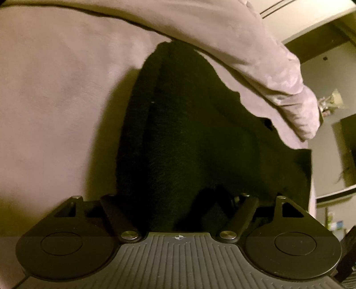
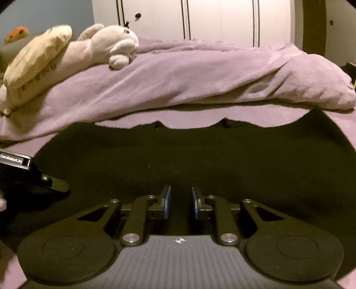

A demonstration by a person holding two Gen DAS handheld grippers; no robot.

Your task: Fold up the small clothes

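Note:
A black knitted garment [image 1: 200,133] lies spread on the mauve bed sheet [image 1: 55,100], its far edge tucked under the bunched duvet [image 1: 244,55]. My left gripper [image 1: 178,200] hovers at the garment's near edge with its arms splayed wide. Its fingertips are lost against the dark cloth. In the right wrist view the same garment [image 2: 200,155] fills the middle. My right gripper [image 2: 180,200] sits low over it, blue pads a narrow gap apart. Whether cloth lies between the pads I cannot tell. One finger [image 2: 59,184] of the left gripper shows at the left edge, over the garment.
The mauve duvet [image 2: 200,73] is heaped across the back of the bed. A pale plush toy [image 2: 106,42] and a cream cushion [image 2: 37,55] lie on it at the left. White wardrobe doors [image 2: 211,20] stand behind. The bed's edge and dark furniture [image 1: 342,144] are to the right.

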